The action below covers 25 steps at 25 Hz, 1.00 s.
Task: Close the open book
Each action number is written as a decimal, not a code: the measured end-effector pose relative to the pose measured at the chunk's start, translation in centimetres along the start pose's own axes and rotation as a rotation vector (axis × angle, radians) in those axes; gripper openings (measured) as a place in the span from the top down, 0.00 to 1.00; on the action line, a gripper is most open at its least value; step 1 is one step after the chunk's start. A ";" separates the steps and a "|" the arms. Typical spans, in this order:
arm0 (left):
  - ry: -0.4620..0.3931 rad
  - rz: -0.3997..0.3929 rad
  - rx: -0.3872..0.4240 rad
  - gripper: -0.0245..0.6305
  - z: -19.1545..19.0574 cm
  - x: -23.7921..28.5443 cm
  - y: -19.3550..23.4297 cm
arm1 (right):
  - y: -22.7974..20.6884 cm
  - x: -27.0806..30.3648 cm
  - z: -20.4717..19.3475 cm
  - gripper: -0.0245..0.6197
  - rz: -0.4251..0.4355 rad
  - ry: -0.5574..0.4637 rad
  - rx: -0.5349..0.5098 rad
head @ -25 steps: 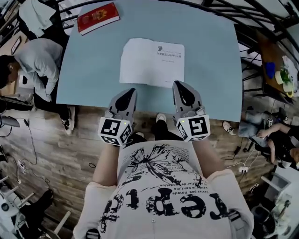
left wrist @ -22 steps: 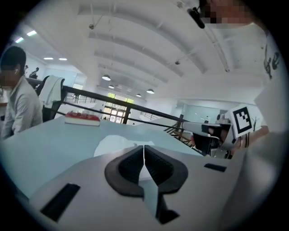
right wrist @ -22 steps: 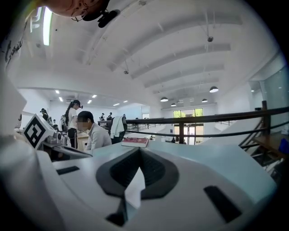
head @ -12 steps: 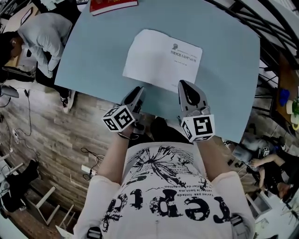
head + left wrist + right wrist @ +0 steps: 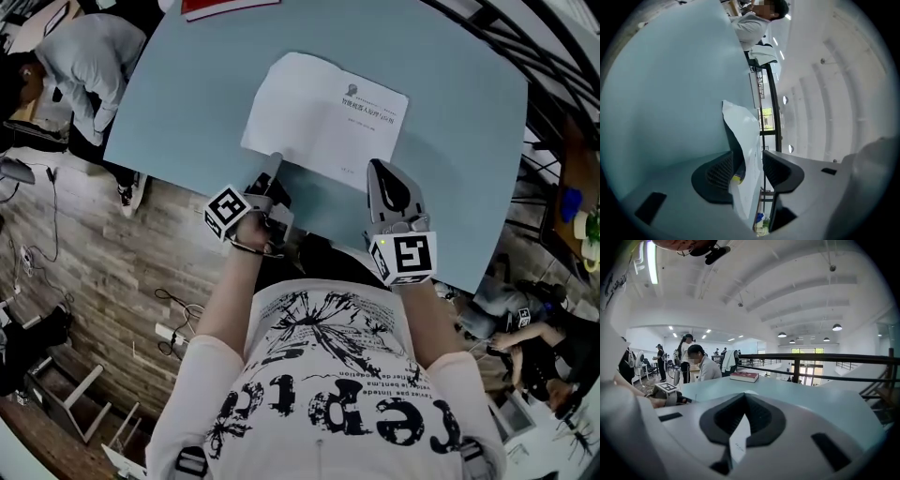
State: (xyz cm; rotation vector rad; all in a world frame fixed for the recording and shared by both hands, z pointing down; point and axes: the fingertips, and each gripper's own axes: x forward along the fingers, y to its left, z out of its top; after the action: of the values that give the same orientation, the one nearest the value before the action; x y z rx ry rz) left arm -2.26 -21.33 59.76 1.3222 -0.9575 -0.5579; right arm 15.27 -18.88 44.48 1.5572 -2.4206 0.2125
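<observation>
A white book (image 5: 323,117) lies open on the light blue table (image 5: 187,94), printed page up. My left gripper (image 5: 275,161) is rolled on its side at the book's near left corner. In the left gripper view its jaws are opening, and a lifted white page (image 5: 747,140) runs between the two pads (image 5: 719,176) with a gap on each side. My right gripper (image 5: 382,169) lies low at the table's near edge, just short of the book's near right side. Its jaws (image 5: 744,394) are shut with nothing in them.
A red book (image 5: 230,7) lies at the table's far left corner and also shows in the right gripper view as the red book (image 5: 744,376). A person (image 5: 75,56) sits beside the table's left side. A dark railing (image 5: 811,357) runs behind the table. The wooden floor lies below the near edge.
My left gripper has rolled onto its side, dropped to the book's near left corner and opened its jaws around a page. The right gripper has sunk a little toward the table edge.
</observation>
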 end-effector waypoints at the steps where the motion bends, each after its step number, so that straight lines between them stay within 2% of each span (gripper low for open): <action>1: -0.004 -0.002 -0.023 0.67 0.1 0.3 0.2 | -0.1 0.0 0.0 0.95 -0.003 0.001 0.003; 6: -0.040 -0.004 -0.121 0.68 0.9 0.9 0.7 | -0.8 -0.4 -0.2 0.95 -0.016 -0.002 0.012; 8: -0.055 -0.001 -0.120 0.76 1.0 0.9 0.7 | -1.4 -0.7 -0.3 0.95 -0.032 -0.003 0.018; 9: -0.058 0.002 -0.105 0.83 1.0 0.8 0.7 | -1.7 -0.9 -0.3 0.95 -0.043 -0.002 0.023; 12: -0.051 0.004 -0.059 0.92 1.1 0.6 0.4 | -2.5 -1.3 -0.2 0.95 -0.073 -0.009 0.039; 17: -0.026 -0.050 0.025 0.93 0.9 0.2 -1.6 | -3.0 -2.0 0.4 0.95 -0.114 -0.016 0.043; 22: 0.016 -0.087 0.212 0.93 -0.3 0.1 -4.0 | -3.0 -3.6 0.3 0.95 -0.154 -0.025 0.064; 25: 0.046 -0.091 0.293 0.93 -1.1 -0.1 -4.9 | -2.8 -4.6 0.5 0.95 -0.176 -0.044 0.067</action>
State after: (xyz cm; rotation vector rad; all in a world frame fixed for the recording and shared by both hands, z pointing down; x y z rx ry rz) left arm -0.56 -21.67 55.10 1.6399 -0.9702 -0.4656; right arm 19.59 -16.17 42.61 1.8109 -2.3131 0.2296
